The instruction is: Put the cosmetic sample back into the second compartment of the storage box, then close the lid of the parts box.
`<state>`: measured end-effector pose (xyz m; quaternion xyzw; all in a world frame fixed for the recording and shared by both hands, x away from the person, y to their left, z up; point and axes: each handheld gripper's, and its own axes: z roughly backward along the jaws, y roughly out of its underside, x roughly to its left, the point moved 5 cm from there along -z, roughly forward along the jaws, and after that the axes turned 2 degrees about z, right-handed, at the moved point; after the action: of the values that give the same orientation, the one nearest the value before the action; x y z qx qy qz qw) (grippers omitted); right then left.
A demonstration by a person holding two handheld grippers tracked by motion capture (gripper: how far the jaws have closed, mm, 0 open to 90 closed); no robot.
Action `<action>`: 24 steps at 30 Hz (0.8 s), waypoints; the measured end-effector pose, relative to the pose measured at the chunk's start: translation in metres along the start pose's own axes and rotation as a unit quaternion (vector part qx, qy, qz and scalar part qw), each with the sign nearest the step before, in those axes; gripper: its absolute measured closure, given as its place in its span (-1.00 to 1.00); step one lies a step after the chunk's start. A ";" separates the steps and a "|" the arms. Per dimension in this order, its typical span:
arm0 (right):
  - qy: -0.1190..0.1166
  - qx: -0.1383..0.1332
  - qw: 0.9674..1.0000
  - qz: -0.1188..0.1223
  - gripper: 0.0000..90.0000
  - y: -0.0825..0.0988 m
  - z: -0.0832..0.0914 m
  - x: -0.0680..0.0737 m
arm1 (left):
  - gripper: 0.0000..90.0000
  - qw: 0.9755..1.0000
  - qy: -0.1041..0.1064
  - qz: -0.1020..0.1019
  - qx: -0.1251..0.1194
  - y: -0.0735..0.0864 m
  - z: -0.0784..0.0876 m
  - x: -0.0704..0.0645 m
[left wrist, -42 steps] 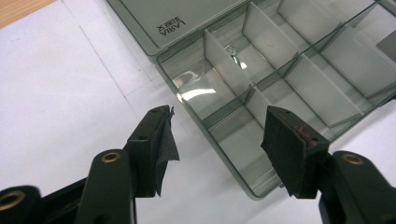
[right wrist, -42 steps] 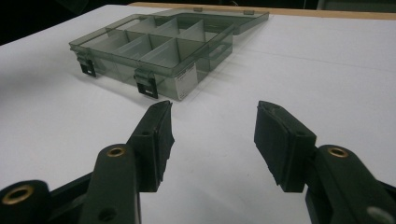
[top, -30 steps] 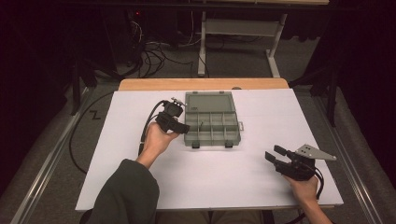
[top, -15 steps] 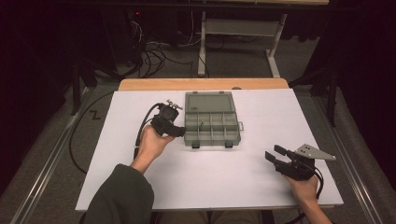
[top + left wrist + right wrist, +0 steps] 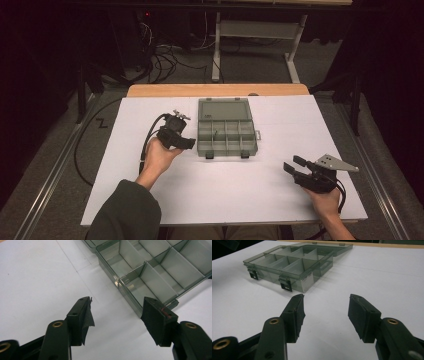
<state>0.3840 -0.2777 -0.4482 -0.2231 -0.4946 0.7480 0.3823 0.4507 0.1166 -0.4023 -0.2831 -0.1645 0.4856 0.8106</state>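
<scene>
From the high view, I see a grey compartment box (image 5: 227, 128) lying open on the white table (image 5: 125, 125), lid flat behind it toward the far edge. Its long axis runs side to side across the table, with two latches facing me. My left gripper (image 5: 187, 143) sits just beside the box's left end, aimed at it, I judge so that it can steady or grasp that end. My right gripper (image 5: 294, 166) rests well apart from the box, toward its near right, apparently waiting.

In the left gripper view, the jaws stand wide apart and hold nothing. The box's near corner (image 5: 130, 293) lies just ahead of them, close to the right jaw, and the dividers run away diagonally. The compartments nearest me look empty.

In the right gripper view, the jaws also gape with nothing between them. The box (image 5: 292, 261) lies farther off, latches hanging down its front wall. A small dark item may sit in one compartment; the high view is too soft to tell.
</scene>
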 end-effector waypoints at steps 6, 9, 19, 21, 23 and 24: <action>0.000 0.000 1.000 -0.001 0.08 0.000 0.000 0.000 | -0.10 1.000 0.001 0.001 -0.003 0.000 0.001 0.001; -0.001 0.000 1.000 -0.001 0.08 0.000 0.000 0.000 | -0.10 1.000 0.000 0.003 -0.002 0.001 0.001 0.002; -0.004 0.001 1.000 -0.003 0.08 0.001 -0.001 0.000 | -0.11 1.000 -0.008 0.015 -0.005 0.006 0.003 0.012; -0.004 0.002 1.000 -0.002 0.08 0.001 -0.001 0.000 | -0.11 1.000 -0.009 0.016 -0.005 0.007 0.004 0.013; -0.004 0.000 1.000 -0.003 0.08 0.001 0.001 0.001 | -0.11 1.000 -0.011 0.018 -0.007 0.008 0.004 0.015; -0.004 0.000 1.000 -0.004 0.08 0.001 0.001 0.001 | -0.11 1.000 -0.011 0.020 -0.007 0.008 0.004 0.015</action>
<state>0.3822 -0.2782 -0.4490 -0.2181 -0.4971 0.7473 0.3832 0.4499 0.1346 -0.4042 -0.2869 -0.1715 0.5035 0.7967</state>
